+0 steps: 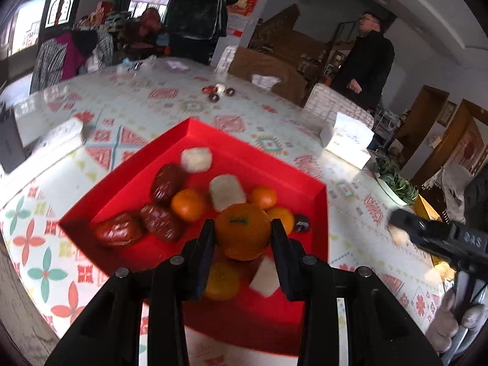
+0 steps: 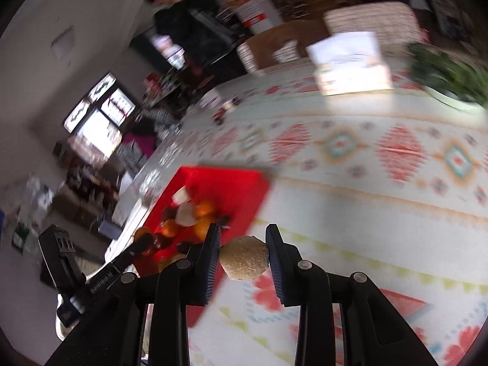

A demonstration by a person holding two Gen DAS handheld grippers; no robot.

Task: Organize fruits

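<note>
1. My left gripper point(image 1: 242, 233) has its jaws pinching a large orange point(image 1: 243, 231), round and dimpled, with a small green sticker on top, held above the red tray point(image 1: 268, 164).
2. My right gripper point(image 2: 243, 248) has its jaws clamped on a pale, grainy, faceted cake point(image 2: 244, 262), beige and rough-skinned, held over the desk point(image 2: 366, 213) just right of the tray.
3. Inside the tray lie three glossy, dark red wrapped dates point(image 1: 167, 183), small oranges point(image 1: 187, 204) and whitish wrapped blocks point(image 1: 227, 192).
4. The desk wears a cloth patterned in red and teal; a white box point(image 1: 347, 143) sits farther off.
</note>
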